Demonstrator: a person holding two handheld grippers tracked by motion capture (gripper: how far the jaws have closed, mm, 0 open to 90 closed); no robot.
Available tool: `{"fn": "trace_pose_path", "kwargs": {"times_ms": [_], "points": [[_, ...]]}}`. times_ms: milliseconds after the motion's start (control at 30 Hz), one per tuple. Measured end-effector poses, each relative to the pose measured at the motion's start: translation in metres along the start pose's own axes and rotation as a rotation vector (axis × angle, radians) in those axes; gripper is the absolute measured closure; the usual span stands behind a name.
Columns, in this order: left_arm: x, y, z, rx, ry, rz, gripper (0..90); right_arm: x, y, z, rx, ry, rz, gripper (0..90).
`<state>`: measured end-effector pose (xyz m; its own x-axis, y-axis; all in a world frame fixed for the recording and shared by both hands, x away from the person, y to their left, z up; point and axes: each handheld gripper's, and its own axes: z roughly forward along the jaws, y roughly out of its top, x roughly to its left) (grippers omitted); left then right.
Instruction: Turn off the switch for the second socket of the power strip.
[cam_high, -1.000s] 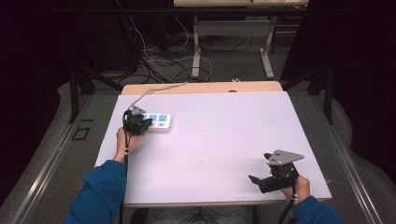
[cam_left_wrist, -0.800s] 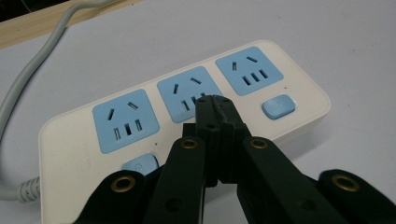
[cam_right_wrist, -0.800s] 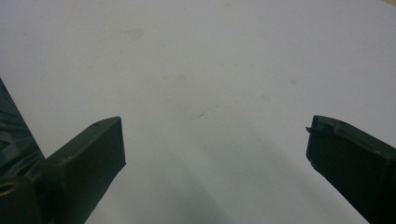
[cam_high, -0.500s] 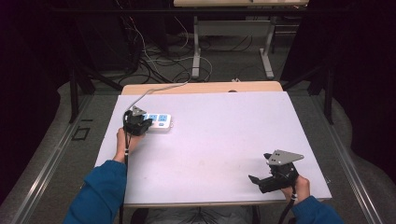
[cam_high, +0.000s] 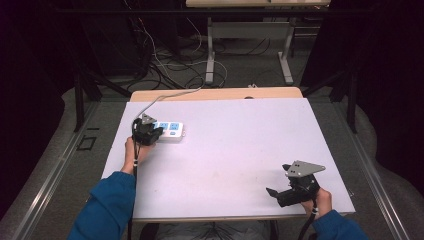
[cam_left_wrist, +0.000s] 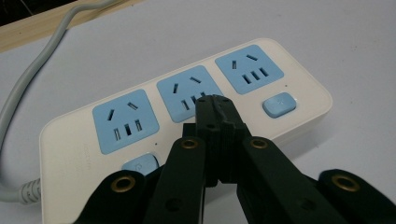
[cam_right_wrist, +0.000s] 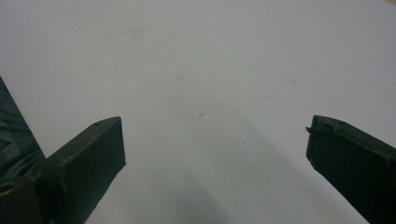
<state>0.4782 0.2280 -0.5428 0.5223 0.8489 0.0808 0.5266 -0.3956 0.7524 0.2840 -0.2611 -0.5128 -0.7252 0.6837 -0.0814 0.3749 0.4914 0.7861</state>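
Observation:
A white power strip with three blue sockets lies at the table's far left; its grey cable runs off the back edge. My left gripper is shut, empty, its tips resting over the strip's middle socket. In the left gripper view the joined tips sit just above that socket, between two blue buttons. My right gripper is open near the front right corner, over the bare white table top, with nothing between its jaws.
The white table top stretches wide between both grippers. A wooden strip edges the far side. Beyond it, table legs and tangled cables lie on the floor. Dark curtains stand on both sides.

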Motion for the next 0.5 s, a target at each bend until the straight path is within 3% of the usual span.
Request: {"fn": "trace_pose_path", "kwargs": {"times_ms": [500], "points": [[-0.0002, -0.0005, 0.0003, -0.007, 0.004, -0.005, 90.0, 0.0002, -0.0001, -0.0002, 0.001, 0.005, 0.001, 3.9]]}}
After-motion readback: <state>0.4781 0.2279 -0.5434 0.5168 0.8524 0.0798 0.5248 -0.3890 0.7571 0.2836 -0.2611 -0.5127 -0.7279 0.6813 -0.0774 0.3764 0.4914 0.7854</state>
